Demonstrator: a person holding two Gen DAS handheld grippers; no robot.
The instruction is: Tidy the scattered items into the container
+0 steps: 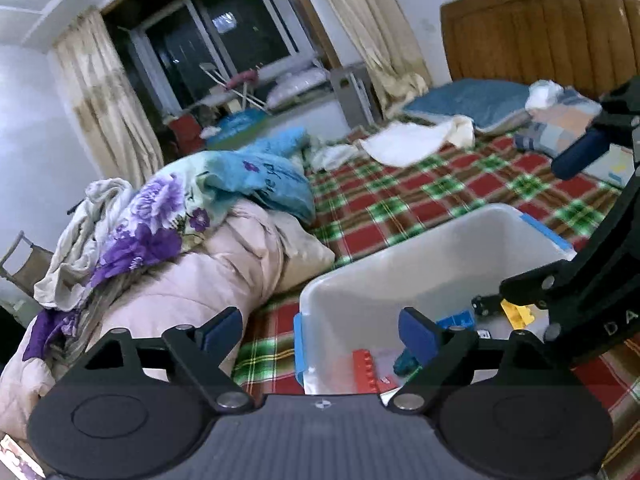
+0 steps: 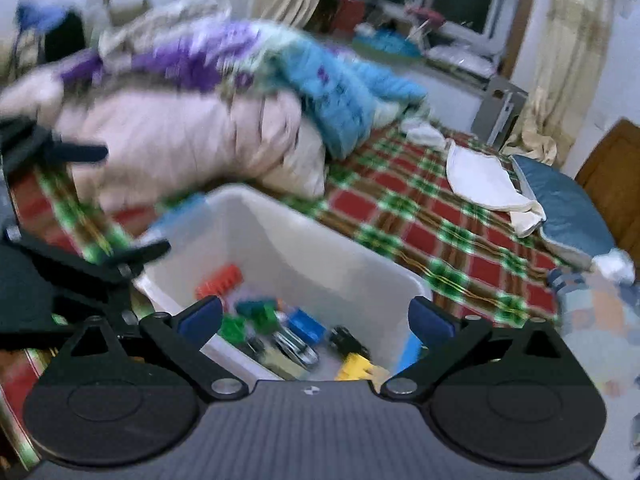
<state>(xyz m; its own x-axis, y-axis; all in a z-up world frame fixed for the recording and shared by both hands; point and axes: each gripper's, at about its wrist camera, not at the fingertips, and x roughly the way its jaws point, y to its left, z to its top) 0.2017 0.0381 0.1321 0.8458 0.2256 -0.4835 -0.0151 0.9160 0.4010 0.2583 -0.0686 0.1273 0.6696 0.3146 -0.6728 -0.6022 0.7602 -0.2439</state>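
A white plastic bin [image 1: 400,276] with blue latches stands on the plaid bed; it also shows in the right wrist view [image 2: 320,240]. Inside it lie toy bricks: a red one [image 1: 366,372], a blue one [image 1: 460,318], a yellow one [image 1: 520,314], and in the right wrist view a red one [image 2: 222,280], green ones [image 2: 256,314], a blue one [image 2: 306,328] and a yellow one [image 2: 356,366]. My left gripper [image 1: 320,334] is open and empty at the bin's near left corner. My right gripper [image 2: 316,318] is open and empty above the bin's near rim.
A heap of quilts [image 1: 168,248] lies left of the bin. The plaid blanket [image 1: 420,196] stretches behind it, with a white cloth [image 1: 408,142], a blue pillow [image 1: 468,100] and folded clothes [image 1: 560,120] near the wooden headboard [image 1: 532,36].
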